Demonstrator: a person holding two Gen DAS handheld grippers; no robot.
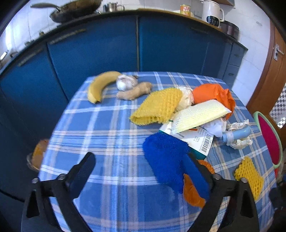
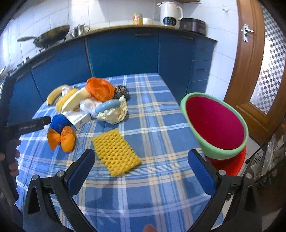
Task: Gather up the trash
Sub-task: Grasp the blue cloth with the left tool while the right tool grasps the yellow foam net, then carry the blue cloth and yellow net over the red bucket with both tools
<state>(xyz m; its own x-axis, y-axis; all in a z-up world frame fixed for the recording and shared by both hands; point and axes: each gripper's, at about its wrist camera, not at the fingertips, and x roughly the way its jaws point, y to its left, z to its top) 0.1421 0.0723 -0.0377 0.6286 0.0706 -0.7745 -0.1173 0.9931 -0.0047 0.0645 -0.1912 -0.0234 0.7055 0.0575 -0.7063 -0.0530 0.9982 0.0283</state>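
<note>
A heap of trash lies on the blue checked tablecloth [image 1: 110,135]: yellow foam net [image 1: 157,105], pale foam net [image 1: 198,116], orange plastic bag [image 1: 212,94], white carton [image 1: 196,139], blue tube [image 1: 239,133], blue foam net [image 1: 164,153] and an orange wrapper [image 1: 191,192]. My left gripper [image 1: 141,176] is open just before the blue net, its right finger [image 1: 196,176] beside it. My right gripper [image 2: 141,171] is open above a flat yellow foam net [image 2: 116,151]. A green bin with a red inside [image 2: 216,125] stands at the table's right edge.
A banana [image 1: 100,85], garlic [image 1: 125,82] and ginger [image 1: 134,91] lie at the table's far left. Blue cabinets [image 1: 107,50] stand behind, with a wok [image 1: 75,10] and kettle [image 1: 212,12] on the counter. A wooden door [image 2: 253,71] is at right.
</note>
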